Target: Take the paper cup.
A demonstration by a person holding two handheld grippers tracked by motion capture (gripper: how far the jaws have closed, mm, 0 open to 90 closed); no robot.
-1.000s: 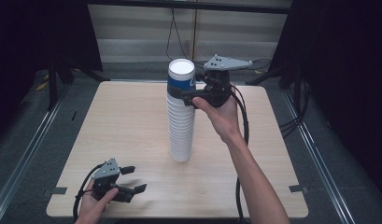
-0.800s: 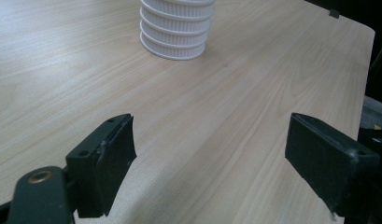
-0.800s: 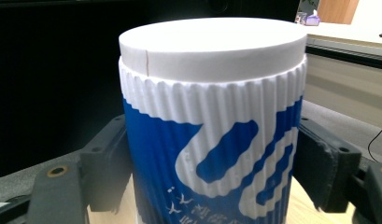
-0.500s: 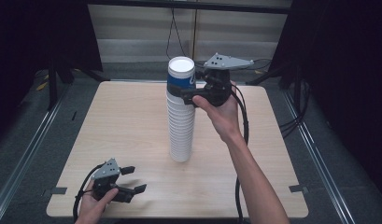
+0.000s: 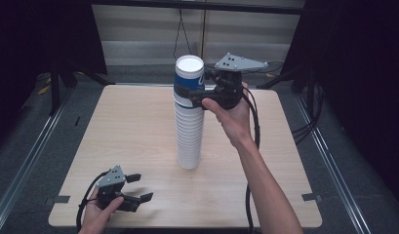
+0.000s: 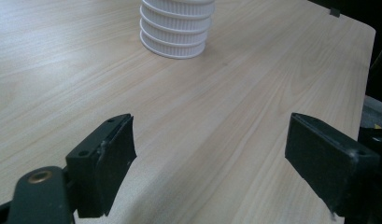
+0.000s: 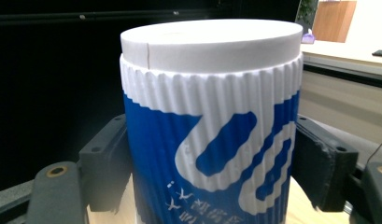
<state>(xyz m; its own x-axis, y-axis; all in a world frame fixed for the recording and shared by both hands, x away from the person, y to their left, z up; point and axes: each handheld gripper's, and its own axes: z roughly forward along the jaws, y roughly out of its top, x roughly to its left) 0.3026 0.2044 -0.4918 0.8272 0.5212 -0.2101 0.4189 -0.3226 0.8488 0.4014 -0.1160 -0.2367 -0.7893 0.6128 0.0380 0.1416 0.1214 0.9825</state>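
Observation:
A tall stack of white ribbed paper cups (image 5: 189, 136) stands upside down at the middle of the wooden table (image 5: 285, 161). Its base shows in the left gripper view as white ribs (image 6: 177, 28). The top cup (image 5: 189, 75) is blue and white (image 7: 212, 140). My right gripper (image 5: 188, 93) reaches in from the right at the stack's top; its jaws have just been closing, and both pads now press on that cup's sides (image 7: 214, 163). My left gripper (image 5: 141, 187) rests low at the table's front left, open with nothing between its jaws (image 6: 212, 154).
Dark floor and metal rails surround the table. Cables trail from both grippers; the right one hangs along the forearm. Bare tabletop lies between the left gripper and the stack.

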